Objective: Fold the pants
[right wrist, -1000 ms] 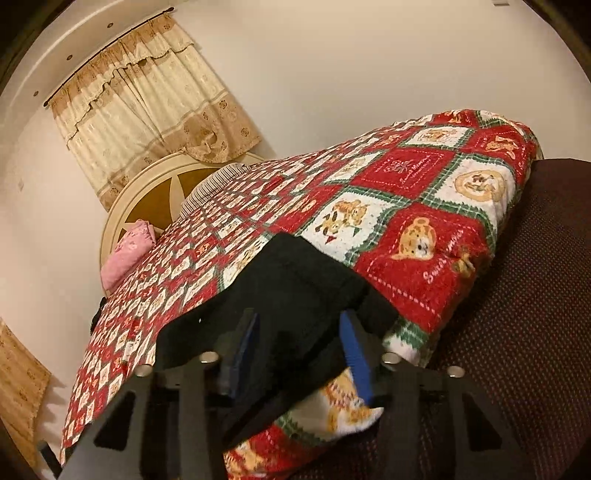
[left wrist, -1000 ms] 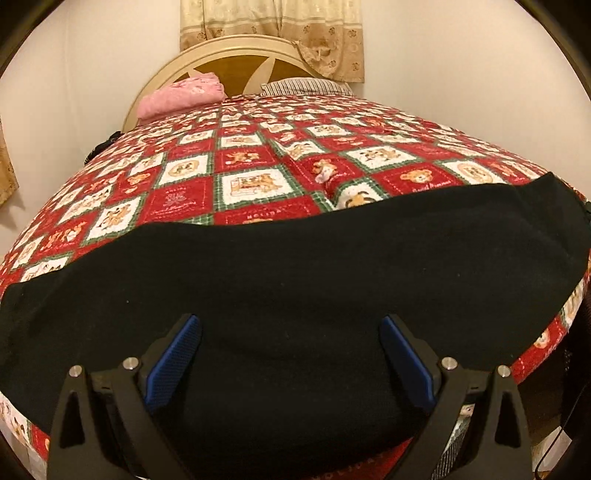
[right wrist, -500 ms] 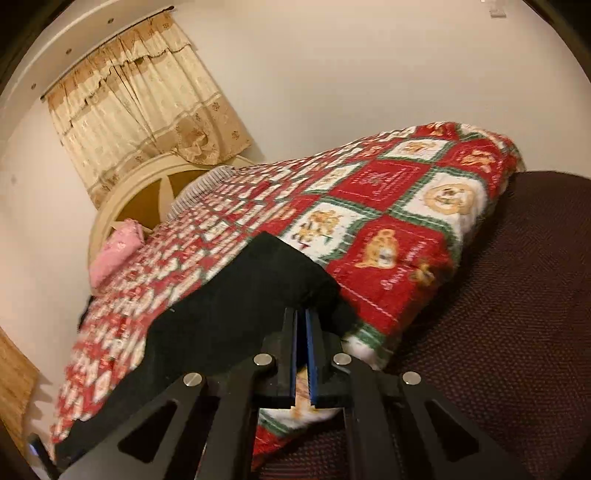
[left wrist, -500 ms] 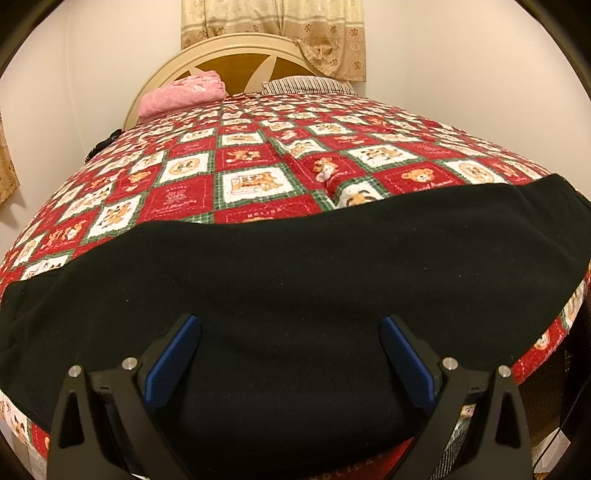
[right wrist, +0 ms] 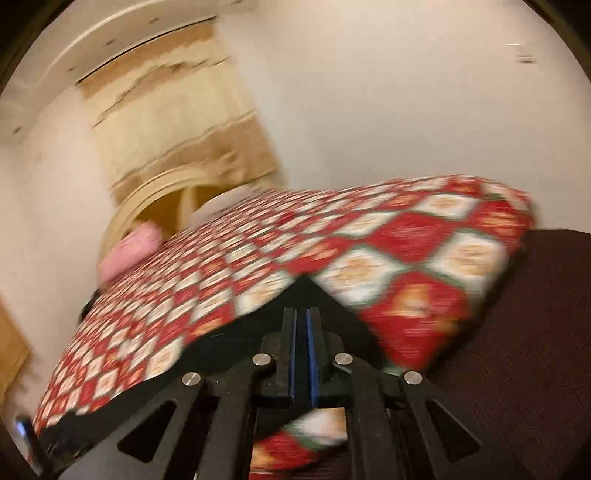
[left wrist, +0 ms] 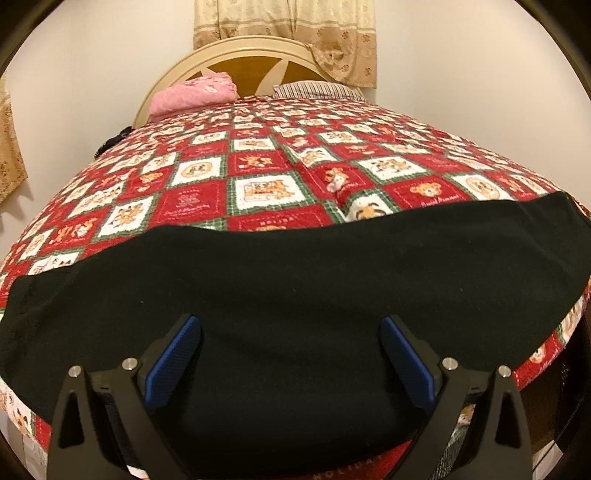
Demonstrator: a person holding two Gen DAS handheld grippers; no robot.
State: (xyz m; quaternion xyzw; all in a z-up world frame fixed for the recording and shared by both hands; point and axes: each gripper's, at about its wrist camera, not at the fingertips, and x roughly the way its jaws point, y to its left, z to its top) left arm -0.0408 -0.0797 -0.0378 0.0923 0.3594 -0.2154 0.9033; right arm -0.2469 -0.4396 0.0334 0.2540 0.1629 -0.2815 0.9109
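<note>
**Pants flat on quilt, 1 corner pinched**

Pants (left wrist: 295,295), black, lie spread in a wide band across the near end of the bed, on the red, white and green patchwork quilt (left wrist: 258,177). Left gripper (left wrist: 290,354) sits low over the cloth's near edge, its 2 blue-padded fingers (left wrist: 171,363) spread wide apart with nothing between them; the fabric runs under and past both fingers to either side.

Right gripper (right wrist: 301,339) is at the pants' (right wrist: 221,350) far right corner, near the quilt's (right wrist: 406,258) edge. Its 2 pads are pressed together on the black cloth, and the corner rises in a peak just ahead of the tips. That view is motion-blurred; how much fabric is caught is unclear.

At the head of the bed: a folded pink bundle (left wrist: 194,94) and a striped pillow (left wrist: 314,89) against a cream headboard (left wrist: 255,46), beige curtain (left wrist: 291,26) above. Dark brown textured surface (right wrist: 517,350) beside the bed's right corner.
</note>
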